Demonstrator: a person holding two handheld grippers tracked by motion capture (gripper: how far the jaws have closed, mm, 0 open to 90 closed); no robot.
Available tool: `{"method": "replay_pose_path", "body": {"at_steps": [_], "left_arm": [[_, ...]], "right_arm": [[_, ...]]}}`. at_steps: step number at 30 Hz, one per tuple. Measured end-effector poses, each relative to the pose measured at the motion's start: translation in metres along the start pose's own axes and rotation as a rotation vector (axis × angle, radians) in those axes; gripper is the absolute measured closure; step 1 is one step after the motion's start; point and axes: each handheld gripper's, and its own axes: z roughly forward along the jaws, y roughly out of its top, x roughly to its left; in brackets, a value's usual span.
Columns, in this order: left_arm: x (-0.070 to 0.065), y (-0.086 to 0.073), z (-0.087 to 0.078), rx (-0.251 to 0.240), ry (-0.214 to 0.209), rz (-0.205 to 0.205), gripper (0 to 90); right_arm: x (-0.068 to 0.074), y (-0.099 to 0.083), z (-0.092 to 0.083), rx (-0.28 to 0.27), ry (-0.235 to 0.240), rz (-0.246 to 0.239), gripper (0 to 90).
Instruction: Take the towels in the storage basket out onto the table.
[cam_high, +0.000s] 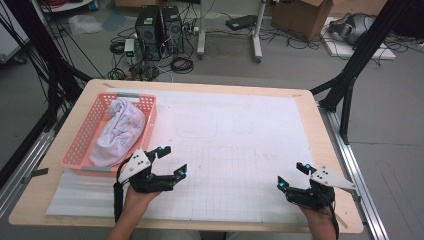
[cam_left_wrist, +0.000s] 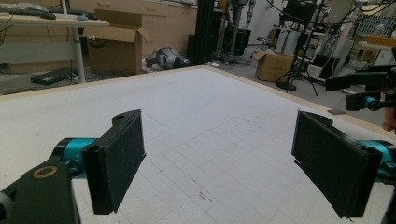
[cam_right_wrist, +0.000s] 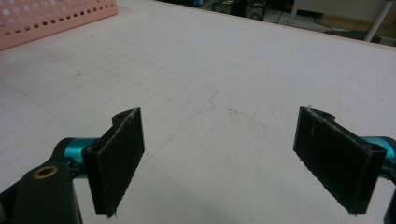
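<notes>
A pink perforated basket stands at the table's left side, and a crumpled white cloth lies inside it. My left gripper hovers open just right of the basket's near corner, nothing between its jaws. Near the front right of the table my right gripper is open and holds nothing. In the left gripper view my left gripper spreads its jaws wide over the gridded mat. In the right gripper view my right gripper is likewise spread, with the basket far off at top left.
A white gridded mat covers most of the wooden table. Black frame legs stand at the table's right. On the floor beyond lie computer towers, cables and cardboard boxes.
</notes>
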Motion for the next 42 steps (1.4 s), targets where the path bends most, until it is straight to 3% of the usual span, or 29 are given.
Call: {"method": "replay_pose_path", "body": {"at_steps": [12,17,21,26,33,37,42], "left_arm": [[0.015,0.029,-0.010,0.006,0.011,-0.033,15.7],[0.025,0.047,-0.014,0.006,0.038,0.009,15.7],[0.040,0.059,-0.020,0.007,0.070,0.024,15.8],[0.068,0.066,-0.027,0.038,0.120,0.010,16.0],[0.096,0.075,-0.039,0.066,0.183,0.004,15.9],[0.113,0.079,-0.043,0.111,0.237,0.001,15.8],[0.137,0.076,-0.044,0.217,0.327,-0.009,15.8]], "right_arm": [[0.001,0.001,-0.001,-0.004,0.005,-0.005,15.0],[0.001,0.001,0.000,-0.003,0.006,-0.001,15.0],[0.000,0.002,0.000,-0.007,0.008,0.008,15.0],[0.000,0.002,0.001,-0.007,0.011,0.004,15.0],[0.001,0.002,0.001,0.003,0.011,0.012,15.0],[0.001,0.001,0.002,0.008,0.011,0.012,15.0],[0.000,0.001,0.003,0.006,0.011,0.006,15.0]]}}
